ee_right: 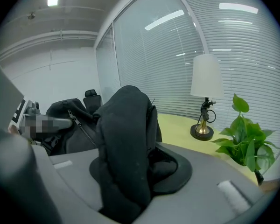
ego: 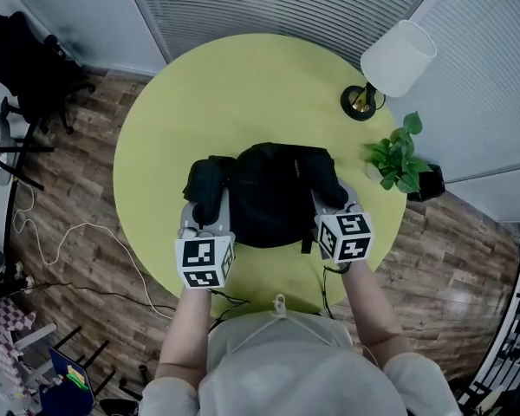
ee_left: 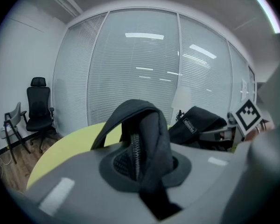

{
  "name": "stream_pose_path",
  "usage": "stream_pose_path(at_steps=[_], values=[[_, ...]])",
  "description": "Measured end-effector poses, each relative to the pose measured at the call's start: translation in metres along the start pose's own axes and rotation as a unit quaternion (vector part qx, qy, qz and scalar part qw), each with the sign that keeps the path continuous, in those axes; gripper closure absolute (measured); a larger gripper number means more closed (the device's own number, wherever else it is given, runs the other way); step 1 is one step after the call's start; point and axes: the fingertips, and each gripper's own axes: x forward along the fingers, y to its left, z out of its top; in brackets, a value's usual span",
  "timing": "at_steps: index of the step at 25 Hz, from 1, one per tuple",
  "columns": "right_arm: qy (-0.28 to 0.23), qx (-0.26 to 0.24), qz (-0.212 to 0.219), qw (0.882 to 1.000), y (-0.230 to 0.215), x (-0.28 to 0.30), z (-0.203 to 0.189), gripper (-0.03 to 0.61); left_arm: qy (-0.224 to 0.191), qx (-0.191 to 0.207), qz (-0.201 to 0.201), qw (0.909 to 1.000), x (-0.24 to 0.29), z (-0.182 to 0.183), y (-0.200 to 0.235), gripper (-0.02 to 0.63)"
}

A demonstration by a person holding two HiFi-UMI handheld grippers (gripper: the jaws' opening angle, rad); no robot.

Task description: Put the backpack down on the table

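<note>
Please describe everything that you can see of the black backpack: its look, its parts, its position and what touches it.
The backpack is black, of soft woven-looking fabric, slumped rather than upright. It lies on the near half of the round yellow-green table and seems to rest on it. The left gripper grips a fold with a zipper at one side, and the right gripper grips a thick padded fold at the other. A small label shows on the body.
</note>
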Motion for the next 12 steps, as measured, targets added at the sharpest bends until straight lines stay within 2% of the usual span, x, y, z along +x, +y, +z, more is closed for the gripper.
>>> stream_pose_path(at_steps=[2,4,5,7,10,12], values=[[0.000,-0.004,-0.007,1.000,-0.002,-0.002,-0.002,0.455,-0.007,-0.010,-0.003,0.9999,-0.001,-0.002,-0.002,0.553],[-0.002,-0.008,-0.012,1.000,-0.003,-0.003,-0.004,0.362,-0.009,-0.024,-0.007,0.9997,-0.002,-0.005,-0.003,0.520],[-0.005,-0.009,-0.015,1.000,-0.003,-0.004,-0.004,0.305,-0.010,-0.031,-0.008,0.9994,-0.002,-0.007,-0.003,0.478],[-0.010,-0.012,-0.021,1.000,-0.005,-0.006,-0.005,0.231,-0.019,-0.048,-0.008,0.9986,-0.002,-0.010,-0.002,0.375],[-0.016,-0.012,-0.030,0.999,-0.007,-0.011,-0.005,0.183,-0.029,-0.058,-0.003,0.9979,-0.005,-0.018,-0.005,0.260],[-0.020,-0.012,-0.034,0.999,-0.007,-0.016,-0.005,0.176,-0.028,-0.059,-0.001,0.9979,-0.008,-0.023,-0.009,0.230]])
